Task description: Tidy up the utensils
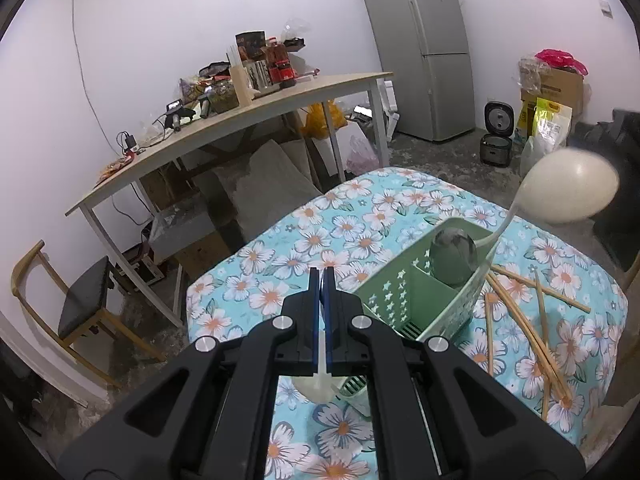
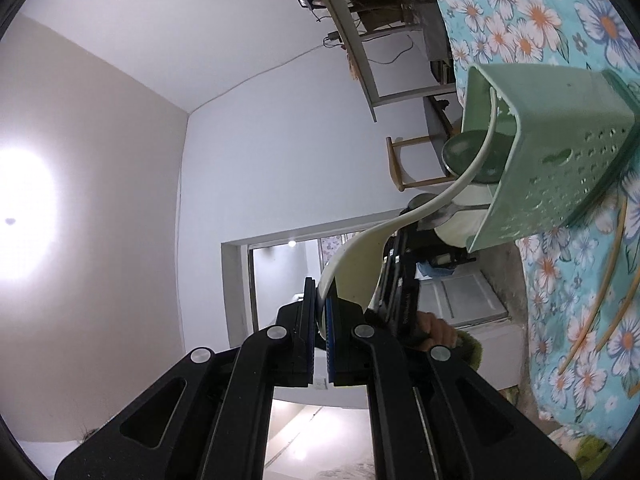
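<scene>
Two cream plastic spoons are pinched: left gripper (image 1: 324,276) clamps one's handle; right gripper (image 2: 320,304) grips another's bowel end, handle inside green plastic caddy (image 1: 440,296) on desk. Light, stiff, slippery; handles suit best.

White walls (image 1: 180,20), grey fridge (image 1: 424,48), cluttered long table (image 1: 224,136), wooden chair (image 1: 76,304)

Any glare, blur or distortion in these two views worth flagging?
Left wrist view: even light, fisheye bends the long table, and the cream spoon at right is motion-blurred. Right wrist view: picture rolled sideways, a blown-out ceiling light at left; the green holder stays fairly sharp.
</scene>
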`<state>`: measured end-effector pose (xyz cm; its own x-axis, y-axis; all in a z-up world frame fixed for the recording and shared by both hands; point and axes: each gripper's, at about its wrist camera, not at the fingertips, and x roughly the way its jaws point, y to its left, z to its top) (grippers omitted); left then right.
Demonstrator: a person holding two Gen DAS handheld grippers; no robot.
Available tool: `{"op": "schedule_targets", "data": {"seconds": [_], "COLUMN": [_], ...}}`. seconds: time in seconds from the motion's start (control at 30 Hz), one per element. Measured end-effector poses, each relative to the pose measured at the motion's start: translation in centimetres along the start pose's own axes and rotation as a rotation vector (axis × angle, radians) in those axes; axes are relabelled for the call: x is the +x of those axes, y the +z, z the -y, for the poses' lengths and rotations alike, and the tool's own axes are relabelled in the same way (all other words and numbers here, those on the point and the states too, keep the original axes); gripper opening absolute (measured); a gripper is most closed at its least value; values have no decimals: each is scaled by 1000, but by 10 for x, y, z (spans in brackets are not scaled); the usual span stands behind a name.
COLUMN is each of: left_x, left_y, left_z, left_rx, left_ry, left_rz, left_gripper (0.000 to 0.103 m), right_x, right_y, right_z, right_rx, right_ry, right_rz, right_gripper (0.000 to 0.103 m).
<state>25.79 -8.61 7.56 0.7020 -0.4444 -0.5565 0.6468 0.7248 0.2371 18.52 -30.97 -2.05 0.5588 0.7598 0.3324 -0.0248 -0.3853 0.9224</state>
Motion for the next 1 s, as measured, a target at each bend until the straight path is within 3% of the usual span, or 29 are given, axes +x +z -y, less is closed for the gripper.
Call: {"op": "schedule_targets", "data": {"seconds": [0.33,0.87,1.0], "left_x": [15,25,27], "left_y": [-11,-11,-10], "left_z": [2,-1,-4], "left_rx": [-15,-52,-84], "left_ry": [-22,-46,-62], "left_rz": [-34,-38,-38], "left_gripper": [1,2,2], "right_x": [-3,-8,-13], "right_y": [-10,19,20], "right_z": [8,30,31], "right_rx": [72,201,201], "right_ry": [14,-18,-50], "right_rz": [43,159,180], "right_gripper": [5,9,34]}}
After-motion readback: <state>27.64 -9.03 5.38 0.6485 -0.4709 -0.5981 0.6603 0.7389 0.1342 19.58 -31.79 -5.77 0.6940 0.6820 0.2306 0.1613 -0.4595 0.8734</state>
